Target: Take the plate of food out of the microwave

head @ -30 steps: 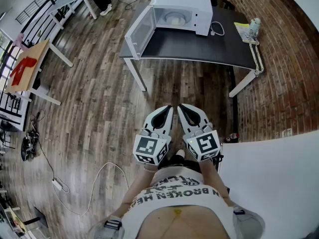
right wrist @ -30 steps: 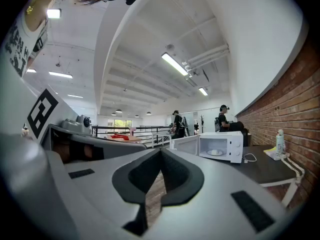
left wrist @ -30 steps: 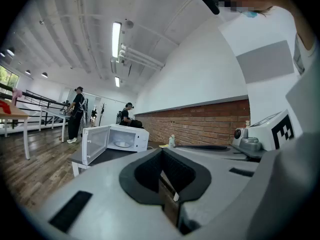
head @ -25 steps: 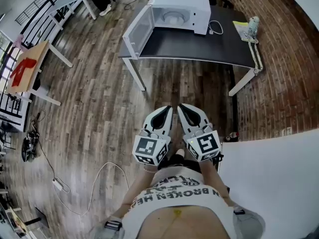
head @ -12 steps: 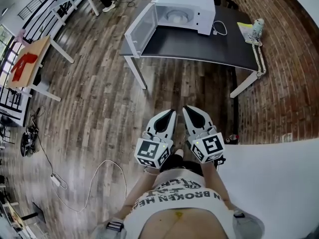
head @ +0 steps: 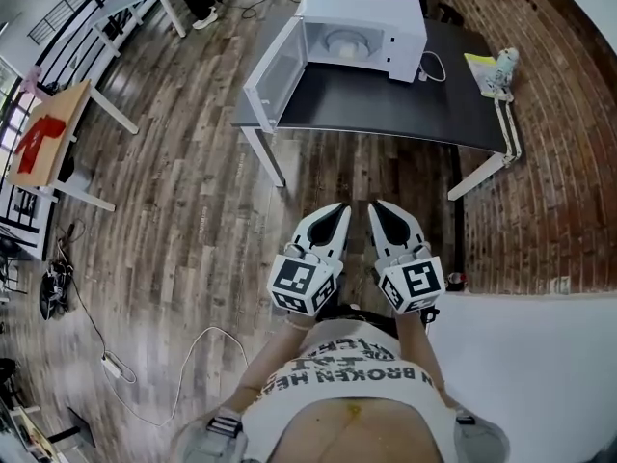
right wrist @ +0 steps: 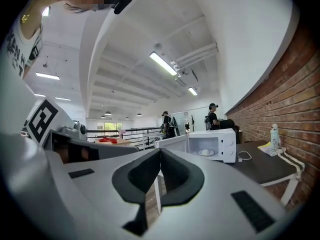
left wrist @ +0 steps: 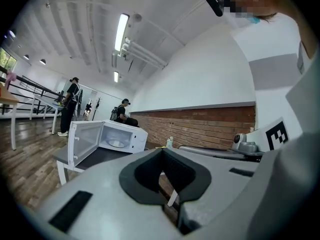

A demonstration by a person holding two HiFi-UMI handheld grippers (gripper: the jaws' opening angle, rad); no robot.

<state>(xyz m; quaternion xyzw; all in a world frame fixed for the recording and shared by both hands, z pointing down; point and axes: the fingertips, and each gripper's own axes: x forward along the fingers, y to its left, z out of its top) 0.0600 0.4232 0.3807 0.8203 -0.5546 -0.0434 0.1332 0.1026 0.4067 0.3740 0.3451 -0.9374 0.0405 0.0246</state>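
Closer to the microwave (head: 362, 37) now, left gripper (head: 341, 209) and right gripper (head: 375, 205) carry fingers (right wrist: 90, 194) closed, empty.

The white microwave (head: 362, 6) stands on the dark counter (head: 386, 95), its door (head: 273, 68) swung wide open to the left. A pale round plate (head: 345, 42) sits inside its cavity, the food too small to make out

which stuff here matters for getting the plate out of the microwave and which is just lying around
For the job:
- microwave, door open
- plate inside it
- left gripper and right gripper, both shut, empty

Lying about:
- bottle and yellow paper on the black table
- wooden table with a red item
- power strip on the floor
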